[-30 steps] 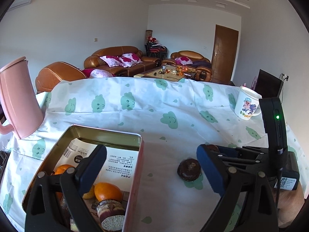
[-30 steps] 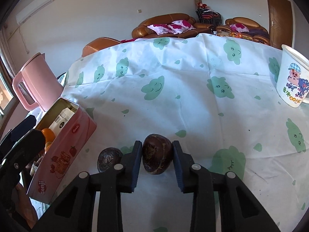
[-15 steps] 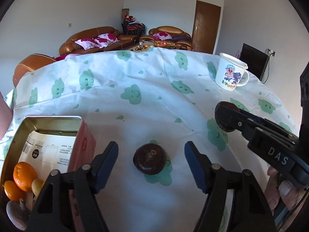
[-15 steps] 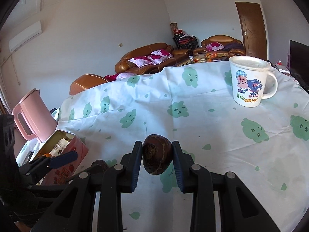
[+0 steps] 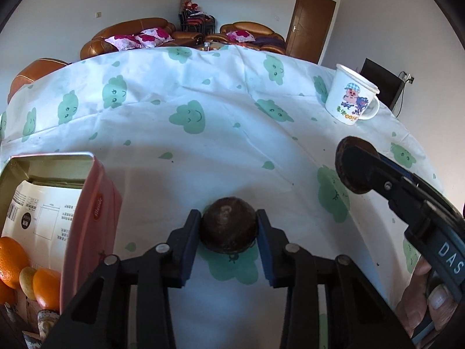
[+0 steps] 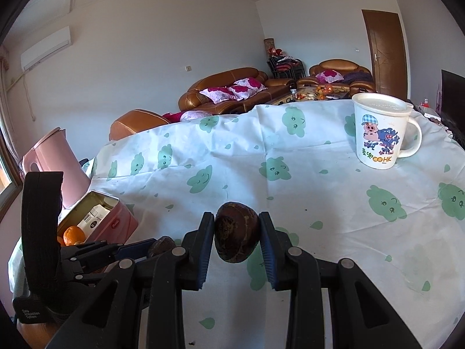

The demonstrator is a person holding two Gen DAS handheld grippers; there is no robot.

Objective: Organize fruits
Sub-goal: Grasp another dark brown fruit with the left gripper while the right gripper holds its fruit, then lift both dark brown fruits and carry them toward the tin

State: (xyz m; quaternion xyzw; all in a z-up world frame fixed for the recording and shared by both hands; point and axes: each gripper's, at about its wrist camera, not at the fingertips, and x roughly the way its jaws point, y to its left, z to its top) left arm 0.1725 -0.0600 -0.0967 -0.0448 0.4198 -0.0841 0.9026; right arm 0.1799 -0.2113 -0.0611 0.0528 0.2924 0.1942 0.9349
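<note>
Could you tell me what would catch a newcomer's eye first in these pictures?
Each gripper is shut on a dark round fruit: the left gripper on one at the tablecloth, the right gripper on another. A pink tin with oranges sits left, a cartoon mug far right.

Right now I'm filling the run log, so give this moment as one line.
left gripper: shut on dark fruit | right gripper: shut on second dark fruit | pink tin: open, oranges inside

black plastic grippers with blue-padded jaws, silver screws, white "das" lettering, bare fingers (image 5: 436, 299).
</note>
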